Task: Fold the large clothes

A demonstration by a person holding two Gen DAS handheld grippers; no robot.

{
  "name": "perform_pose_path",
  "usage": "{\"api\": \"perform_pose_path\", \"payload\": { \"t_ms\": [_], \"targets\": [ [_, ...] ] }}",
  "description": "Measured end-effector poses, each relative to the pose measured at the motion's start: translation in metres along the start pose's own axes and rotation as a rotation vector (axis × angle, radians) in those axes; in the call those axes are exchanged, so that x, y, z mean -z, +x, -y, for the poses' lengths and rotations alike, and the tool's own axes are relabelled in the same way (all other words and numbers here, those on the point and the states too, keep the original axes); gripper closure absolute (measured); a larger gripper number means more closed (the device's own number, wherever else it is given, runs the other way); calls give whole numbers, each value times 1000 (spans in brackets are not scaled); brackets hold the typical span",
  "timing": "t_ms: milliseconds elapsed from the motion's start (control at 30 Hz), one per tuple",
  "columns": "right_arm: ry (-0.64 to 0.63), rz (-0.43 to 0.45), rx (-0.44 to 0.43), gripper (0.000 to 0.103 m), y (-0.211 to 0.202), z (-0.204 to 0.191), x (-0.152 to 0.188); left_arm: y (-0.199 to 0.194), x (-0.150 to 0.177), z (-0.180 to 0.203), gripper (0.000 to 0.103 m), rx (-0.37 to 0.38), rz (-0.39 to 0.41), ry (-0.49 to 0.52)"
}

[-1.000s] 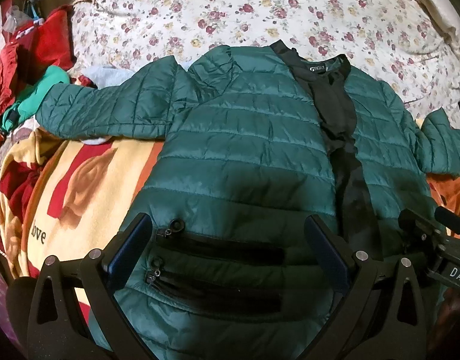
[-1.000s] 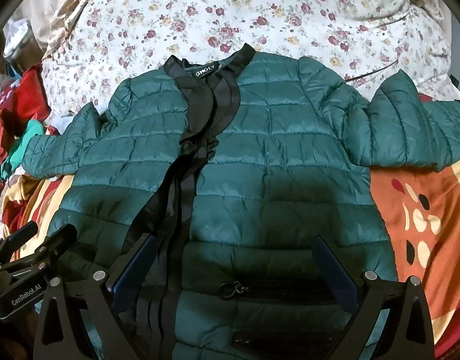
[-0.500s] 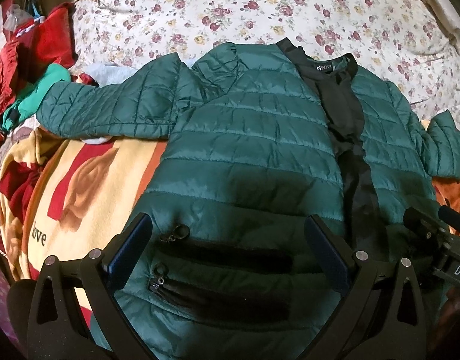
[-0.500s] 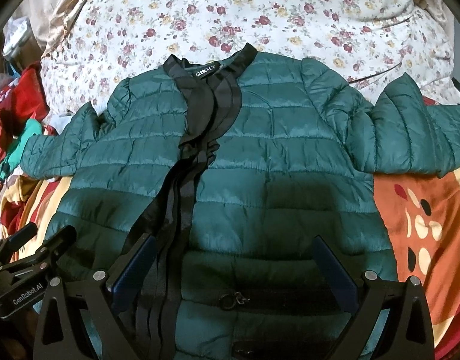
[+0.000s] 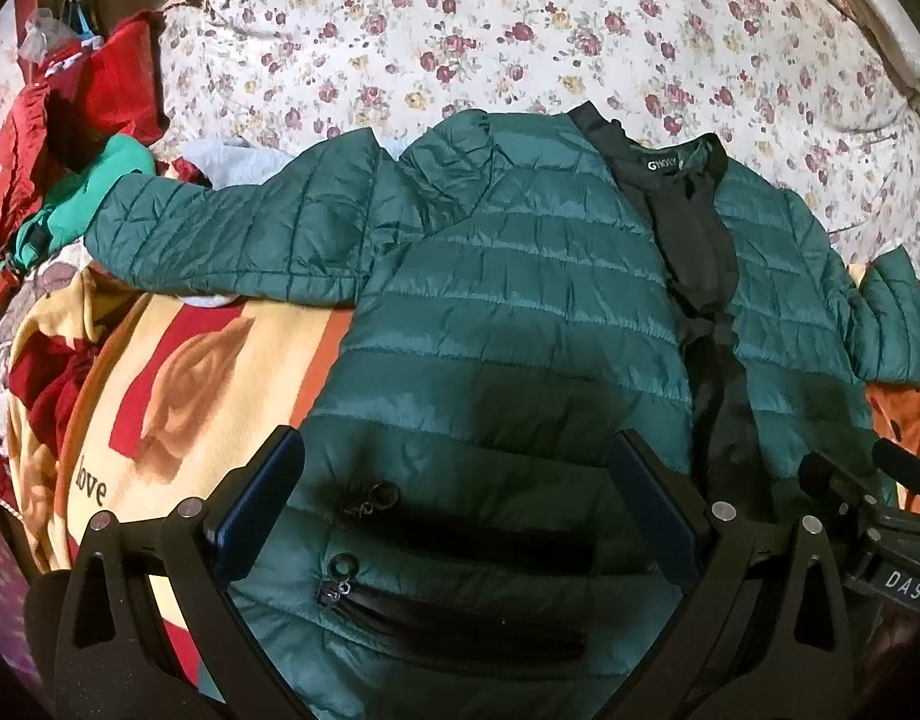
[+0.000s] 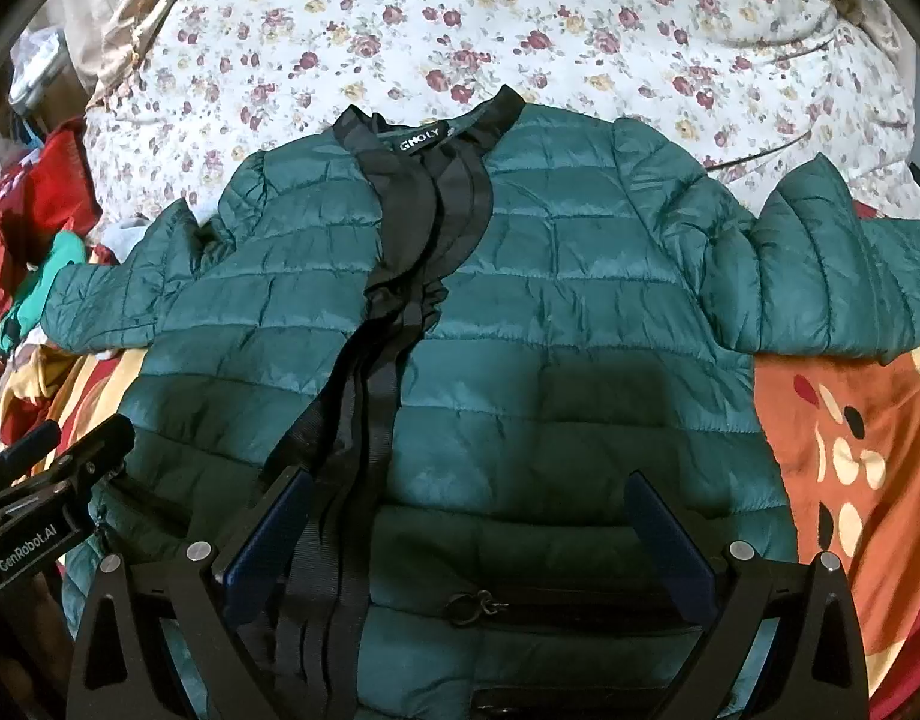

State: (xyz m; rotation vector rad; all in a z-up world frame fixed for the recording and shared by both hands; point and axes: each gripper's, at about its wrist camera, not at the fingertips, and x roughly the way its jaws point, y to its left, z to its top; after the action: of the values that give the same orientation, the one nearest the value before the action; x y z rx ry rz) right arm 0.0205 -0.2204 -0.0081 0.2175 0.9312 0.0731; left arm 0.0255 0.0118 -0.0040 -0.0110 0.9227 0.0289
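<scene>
A dark green quilted jacket [image 5: 520, 312] [image 6: 580, 312] lies front up on the bed, black zip band [image 6: 394, 300] down the middle, both sleeves spread out sideways. My left gripper [image 5: 457, 468] hovers open above the jacket's left lower panel, over two zipped pockets [image 5: 460, 546]. My right gripper [image 6: 469, 510] hovers open above the right lower panel, beside the zip band, a pocket zip pull [image 6: 469, 603] between its fingers. Neither holds any cloth. The jacket's bottom hem is hidden below both views.
A floral sheet [image 5: 520, 30] [image 6: 520, 18] covers the bed beyond the collar. An orange and yellow patterned blanket [image 5: 178, 396] [image 6: 850, 450] lies under the jacket. Red and teal clothes [image 5: 82, 138] are piled at the left edge.
Both grippers have drawn back slightly toward the hem; the jacket sits a little lower and farther in both views. The jacket itself has not moved.
</scene>
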Motion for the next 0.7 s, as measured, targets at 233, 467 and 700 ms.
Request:
{"api": "perform_pose_path", "payload": {
  "t_ms": [233,467,700],
  "targets": [
    [5,-10,-6,0,1,0,-1,-2,-1,0,1,-6,1,1],
    [1,-27,-8,0,4,-1,-3,-2,0,-1,1,-11,3,3],
    [2,-25,-6,0,7,0,-7,-1,-3,0,1,-11,5,2]
  ]
}}
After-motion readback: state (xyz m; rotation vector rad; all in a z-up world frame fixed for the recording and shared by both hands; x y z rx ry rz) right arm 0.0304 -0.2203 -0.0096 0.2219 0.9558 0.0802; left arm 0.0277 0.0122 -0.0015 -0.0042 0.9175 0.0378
